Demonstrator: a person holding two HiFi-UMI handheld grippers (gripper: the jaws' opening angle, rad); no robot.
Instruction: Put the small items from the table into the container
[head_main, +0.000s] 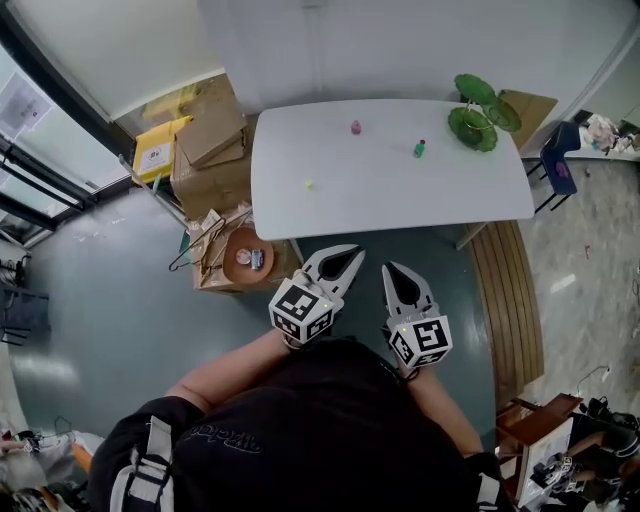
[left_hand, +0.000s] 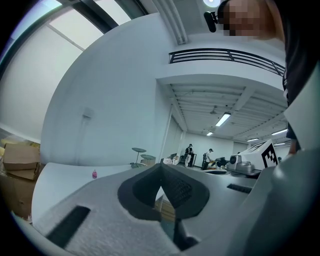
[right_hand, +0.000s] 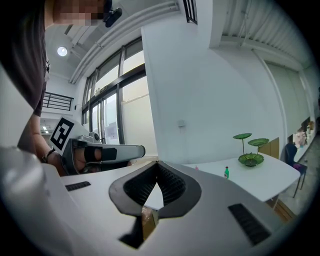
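hovering at lower centre, left claw (head_main: 354, 253) and right claw (head_main: 392, 269) both pinched together, empty; the yellow-green bit (head_main: 309, 184) lies up-frame on the table (head_main: 400, 205), nearer the left.

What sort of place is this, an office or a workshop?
Probably a big open workroom or lab, not a home: a bare white table, stacked cardboard boxes beside it, and strip lights over people working far off.

pink bottle (head_main: 355, 127), upright | green bottle (head_main: 420, 149), upright | yellow-green piece (head_main: 309, 184) | all being kept well apart on white table (head_main: 400, 205) | green tiered dish (head_main: 473, 128) being kept at its far-right corner
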